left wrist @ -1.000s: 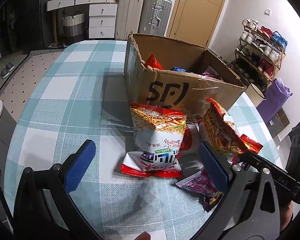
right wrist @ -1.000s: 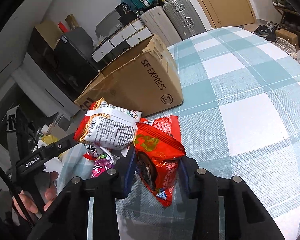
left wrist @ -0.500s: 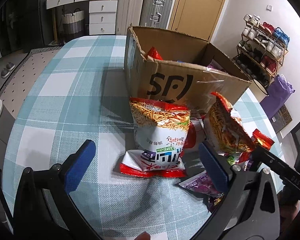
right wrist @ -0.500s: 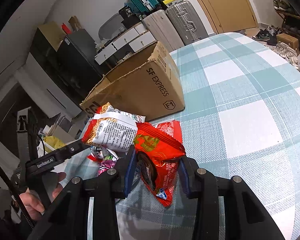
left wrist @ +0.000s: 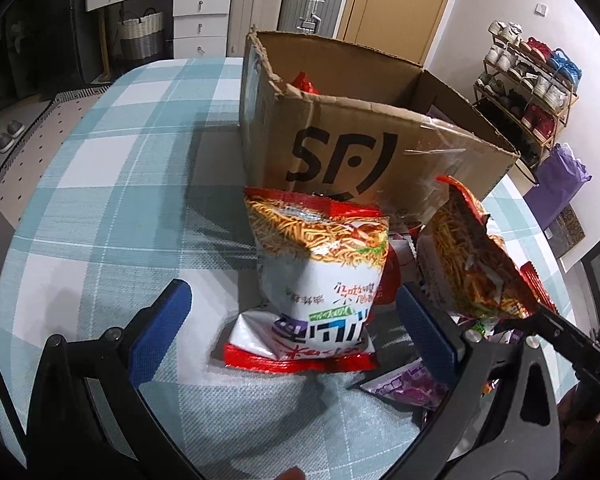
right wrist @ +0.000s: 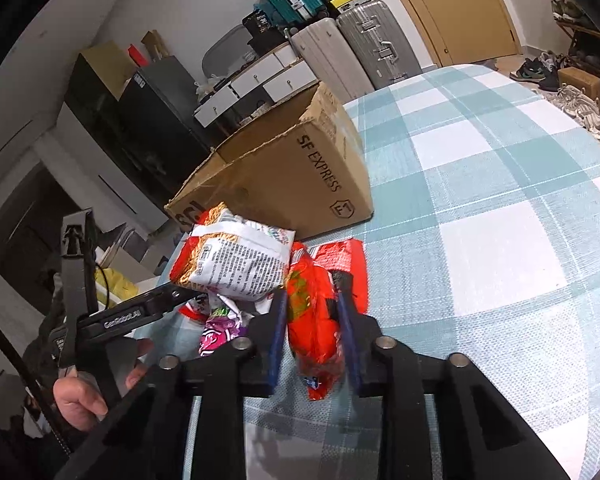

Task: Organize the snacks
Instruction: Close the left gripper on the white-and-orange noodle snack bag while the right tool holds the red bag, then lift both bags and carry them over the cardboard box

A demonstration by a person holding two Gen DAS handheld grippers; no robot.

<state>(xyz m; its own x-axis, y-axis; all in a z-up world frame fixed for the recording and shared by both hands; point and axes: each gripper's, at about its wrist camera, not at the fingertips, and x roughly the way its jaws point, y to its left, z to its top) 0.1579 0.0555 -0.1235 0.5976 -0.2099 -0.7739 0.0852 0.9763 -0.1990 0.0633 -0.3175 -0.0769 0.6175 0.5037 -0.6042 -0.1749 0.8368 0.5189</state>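
In the right wrist view, a red snack packet (right wrist: 318, 320) is clamped between the blue pads (right wrist: 277, 334) of the right tool (right wrist: 312, 336), which is closed narrowly on it just above the checked worktop (right wrist: 500, 240). Just beside it to the left, a white noodle-snack bag (right wrist: 236, 264) is seen raised over a purple packet (right wrist: 216, 330), with the left tool's black frame (right wrist: 80, 280) and the hand (right wrist: 80, 396) on it further left. Beyond these, the SF Express cardboard box (right wrist: 300, 176) stands open on the worktop.

In the left wrist view, the left tool (left wrist: 296, 332) is spread wide and holds nothing. Between its pads (left wrist: 160, 328), a large noodle-snack bag (left wrist: 320, 276) is propped up, with a second noodle bag (left wrist: 472, 264) tilted to its right. Behind both, snacks are seen inside the box (left wrist: 340, 152).
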